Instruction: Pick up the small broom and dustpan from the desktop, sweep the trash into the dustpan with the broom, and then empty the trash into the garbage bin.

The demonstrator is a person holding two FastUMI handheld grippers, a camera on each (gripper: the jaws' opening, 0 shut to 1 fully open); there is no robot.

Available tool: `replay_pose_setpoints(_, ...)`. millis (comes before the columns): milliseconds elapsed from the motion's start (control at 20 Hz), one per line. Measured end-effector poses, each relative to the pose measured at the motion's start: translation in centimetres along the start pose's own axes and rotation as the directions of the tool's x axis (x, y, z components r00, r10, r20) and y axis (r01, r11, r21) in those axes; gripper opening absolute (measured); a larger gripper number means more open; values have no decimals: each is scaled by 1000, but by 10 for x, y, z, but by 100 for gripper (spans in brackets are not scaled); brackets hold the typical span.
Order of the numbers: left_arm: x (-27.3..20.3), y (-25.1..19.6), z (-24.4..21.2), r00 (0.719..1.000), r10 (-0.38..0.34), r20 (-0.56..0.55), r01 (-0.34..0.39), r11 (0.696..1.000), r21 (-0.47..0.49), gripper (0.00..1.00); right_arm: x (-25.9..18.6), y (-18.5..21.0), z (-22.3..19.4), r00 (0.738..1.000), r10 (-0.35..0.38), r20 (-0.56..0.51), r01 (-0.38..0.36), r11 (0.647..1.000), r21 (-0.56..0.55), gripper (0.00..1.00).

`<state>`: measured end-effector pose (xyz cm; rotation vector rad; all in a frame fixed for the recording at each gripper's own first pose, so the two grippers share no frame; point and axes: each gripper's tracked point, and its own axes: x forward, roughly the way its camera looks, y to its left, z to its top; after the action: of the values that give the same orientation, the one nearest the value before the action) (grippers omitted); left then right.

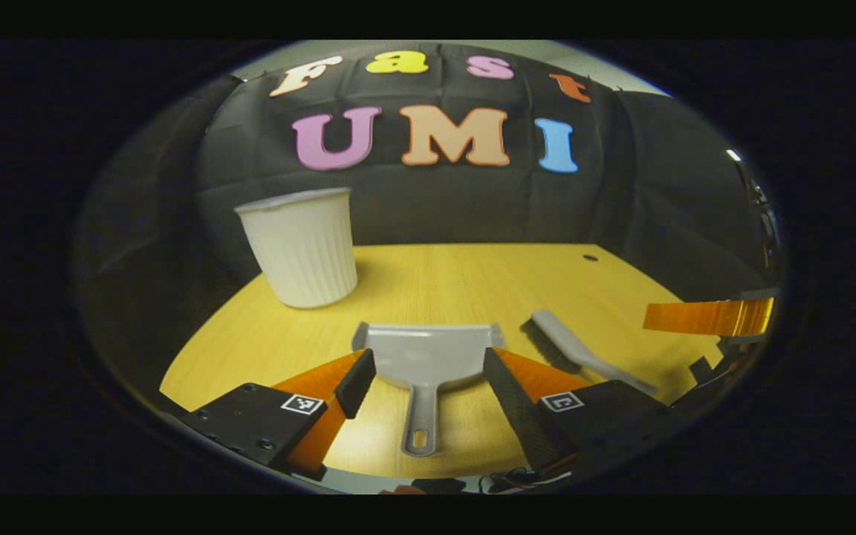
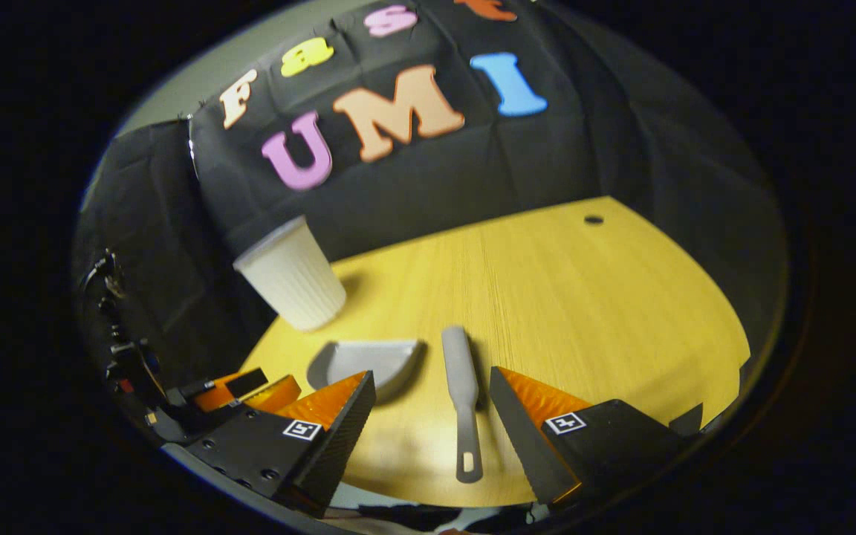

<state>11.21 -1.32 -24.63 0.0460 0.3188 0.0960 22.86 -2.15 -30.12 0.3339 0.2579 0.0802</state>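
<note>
Handles of dustpan and broom lie between wide-open, empty jaws of left gripper and right gripper, apparently aligned for pickup.

- We see the dustpan, grey plastic, lying flat on the yellow wooden desktop, its slotted handle pointing toward us in the left gripper view.
- We find the small broom just beside the dustpan, apart from it; it is grey, with dark bristles along one edge and a thin handle ending in a hanging slot, and it lies flat.
- We see the garbage bin, a white ribbed tub, standing upright on the far part of the desktop, beyond the dustpan, near the desktop's edge.
</note>
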Motion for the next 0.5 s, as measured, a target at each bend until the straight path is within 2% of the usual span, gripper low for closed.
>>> replay_pose_setpoints(150, -31, 9, 66, 981, 55, 185, -51, 998, -23, 93, -46, 26, 40, 983, 63, 172, -66, 998, 8, 92)
replay_pose_setpoints(250, -47, 11, 99, 950, 74, 303, -66, 997, -35, 93, -76, 28, 60, 962, 77, 260, -69, 997, -42, 92)
replay_pose_setpoints(300, -59, 12, 116, 926, 79, 369, -70, 997, -38, 92, -87, 30, 68, 952, 79, 296, -60, 996, -73, 92)
replay_pose_setpoints(400, -76, 10, 135, 894, 74, 441, -79, 997, -8, 91, -103, 37, 78, 934, 89, 346, -50, 992, -119, 92)
replay_pose_setpoints(500, -82, 6, 133, 887, 69, 456, -94, 995, 32, 91, -109, 44, 75, 928, 100, 359, -54, 989, -137, 92)
